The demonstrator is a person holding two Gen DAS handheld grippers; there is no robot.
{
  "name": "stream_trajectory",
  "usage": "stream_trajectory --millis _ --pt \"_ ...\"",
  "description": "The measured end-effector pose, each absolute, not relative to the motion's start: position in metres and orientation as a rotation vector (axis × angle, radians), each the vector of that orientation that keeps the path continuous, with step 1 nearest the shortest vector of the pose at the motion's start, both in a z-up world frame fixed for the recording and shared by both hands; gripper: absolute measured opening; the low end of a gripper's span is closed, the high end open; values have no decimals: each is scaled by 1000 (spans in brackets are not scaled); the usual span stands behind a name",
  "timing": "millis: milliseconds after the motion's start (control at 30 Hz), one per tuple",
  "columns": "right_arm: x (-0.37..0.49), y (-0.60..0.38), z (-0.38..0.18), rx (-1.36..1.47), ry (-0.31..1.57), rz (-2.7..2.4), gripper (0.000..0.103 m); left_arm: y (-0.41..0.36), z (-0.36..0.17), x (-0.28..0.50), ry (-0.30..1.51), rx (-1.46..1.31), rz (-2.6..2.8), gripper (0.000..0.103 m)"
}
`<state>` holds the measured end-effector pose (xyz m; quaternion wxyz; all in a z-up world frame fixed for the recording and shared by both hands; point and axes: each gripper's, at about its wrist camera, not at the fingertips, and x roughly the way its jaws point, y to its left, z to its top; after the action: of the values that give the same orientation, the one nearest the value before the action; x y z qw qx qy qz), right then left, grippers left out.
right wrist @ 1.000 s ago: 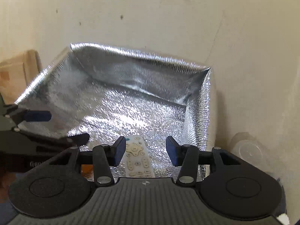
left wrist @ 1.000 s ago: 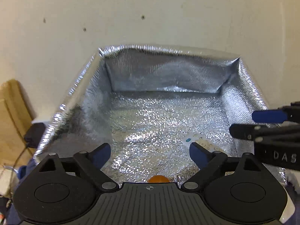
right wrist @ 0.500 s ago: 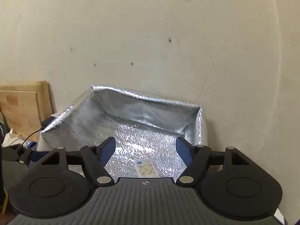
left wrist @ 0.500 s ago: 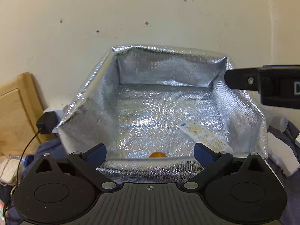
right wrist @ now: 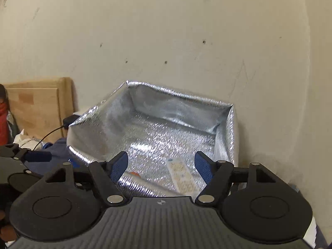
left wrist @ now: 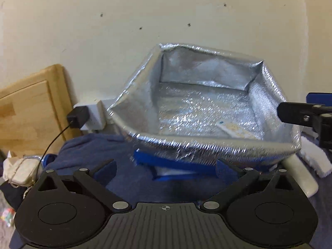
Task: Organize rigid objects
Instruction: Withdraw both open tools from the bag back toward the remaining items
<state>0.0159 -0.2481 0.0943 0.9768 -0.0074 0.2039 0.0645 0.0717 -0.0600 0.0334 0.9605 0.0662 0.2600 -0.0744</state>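
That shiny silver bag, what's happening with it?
A person is tidying things into the silver bag with a gripper in each hand. A white remote and a small orange thing lie on its floor. The left gripper and the right gripper are both open and empty, hanging in front of the bag and touching nothing.

Black gripper: 2 blue-padded fingers, silver screws.
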Motion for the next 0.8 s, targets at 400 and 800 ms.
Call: stream_trajectory --millis 400,800 --pt "-15 -235 77 -62 474 189 68 -47 7 55 588 144 -129 103" --pt "-47 -215 37 -109 602 378 68 -46 -20 56 647 163 -115 103"
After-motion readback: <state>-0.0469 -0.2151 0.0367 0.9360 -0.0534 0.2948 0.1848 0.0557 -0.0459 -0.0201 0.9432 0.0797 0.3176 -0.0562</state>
